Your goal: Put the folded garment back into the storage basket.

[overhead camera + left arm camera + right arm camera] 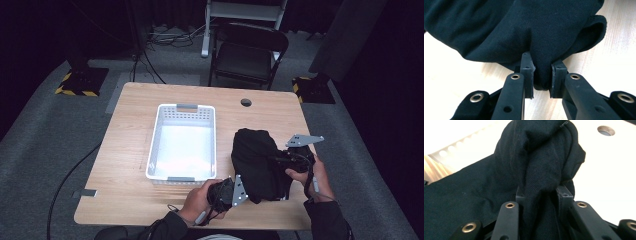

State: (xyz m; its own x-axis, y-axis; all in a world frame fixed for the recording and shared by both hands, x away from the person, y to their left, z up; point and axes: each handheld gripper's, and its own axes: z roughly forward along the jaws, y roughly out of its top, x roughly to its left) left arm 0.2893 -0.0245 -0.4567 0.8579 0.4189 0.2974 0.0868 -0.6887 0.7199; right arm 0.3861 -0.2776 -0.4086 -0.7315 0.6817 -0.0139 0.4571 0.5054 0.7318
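Spanning most of the high view, the wooden table (pixel 125 195) carried a white basket (pixel 161 134) at its centre. Right of the basket, at the table's near right part, a bunched black cloth (pixel 255 160) hung between both tools. The left gripper (pixel 227 192) was clenched on a fold at the cloth's near edge, its jaws pinching the fabric. The right gripper (pixel 292 161) likewise clamped a thick gather at the cloth's right side.
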